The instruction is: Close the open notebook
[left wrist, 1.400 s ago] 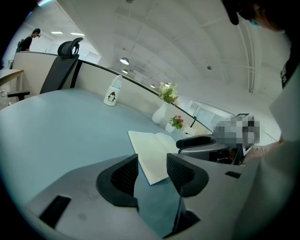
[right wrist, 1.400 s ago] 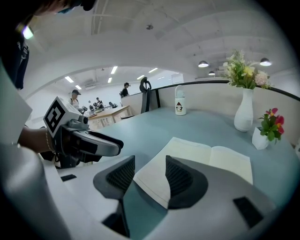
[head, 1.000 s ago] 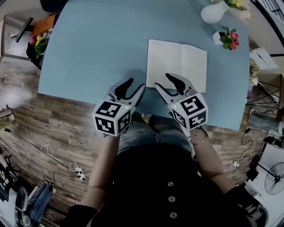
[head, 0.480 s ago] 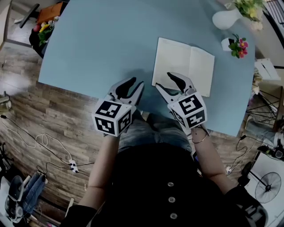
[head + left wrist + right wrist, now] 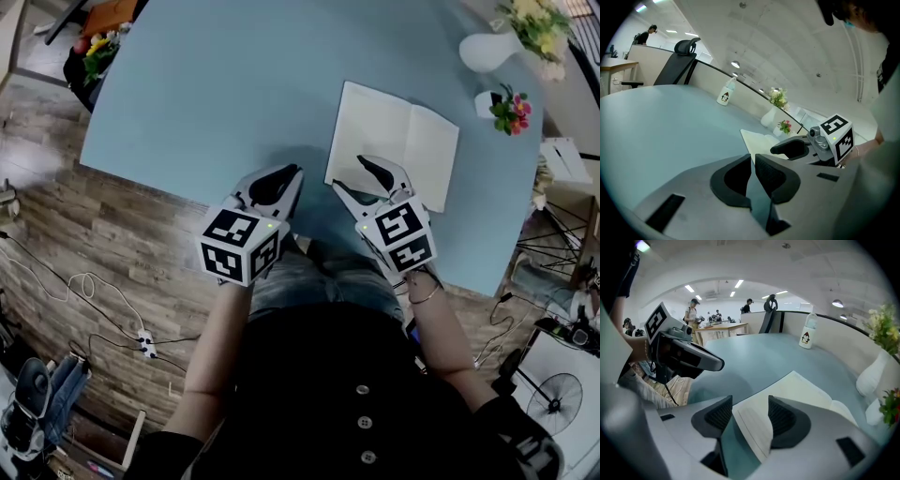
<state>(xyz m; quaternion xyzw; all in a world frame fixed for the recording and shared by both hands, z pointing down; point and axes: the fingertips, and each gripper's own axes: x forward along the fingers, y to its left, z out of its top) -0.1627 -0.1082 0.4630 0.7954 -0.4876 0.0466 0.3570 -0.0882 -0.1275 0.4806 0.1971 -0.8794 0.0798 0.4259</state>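
Between the right gripper fingers, spread, lies a notebook corner; left gripper fingers pressed together.

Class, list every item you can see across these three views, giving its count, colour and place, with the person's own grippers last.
table: one, light blue, fills the upper head view.
notebook: one, white pages, lying open on the table's near right part.
vase: one, white with pale flowers, table's far right corner.
flower pot: one, white with pink and red blooms, between vase and notebook.
bottle: one, white, at the table's far edge.
office chair: one, black, beyond the table.
floor: brown wood planks, around the table.
left gripper: one, grey with black pads, shut and empty, over the near table edge.
right gripper: one, same colours, open over the notebook's near corner.
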